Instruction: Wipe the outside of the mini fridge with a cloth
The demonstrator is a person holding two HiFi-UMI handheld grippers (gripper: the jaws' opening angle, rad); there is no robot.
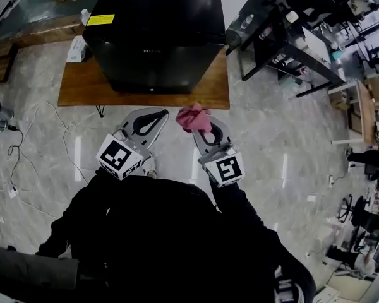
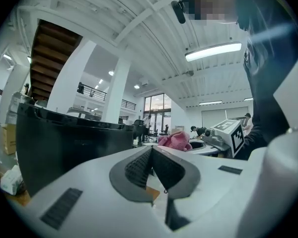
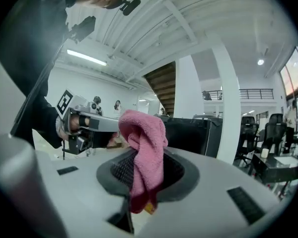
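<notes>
Right tongs [image 1: 203,127] clamp a crumpled pink cloth [image 1: 193,117] near the boxy black mini fridge [image 1: 153,36]; my left tongs [image 1: 159,114] are closed, empty.

**Mini fridge** [image 1: 155,33]: black, box-shaped, upright, door shut. It has a yellow label on the top at its left corner and small pale lettering on the front face. Stands on a low wooden stand [image 1: 82,87], upper centre of the head view.

**Cloth** [image 1: 193,117]: pink terry, bunched into a loose wad. It is pinched between the jaws of the right gripper [image 1: 201,126], with folds rising above the jaws and a tail hanging below. Centre of the head view, just below the fridge's front and apart from it.
</notes>
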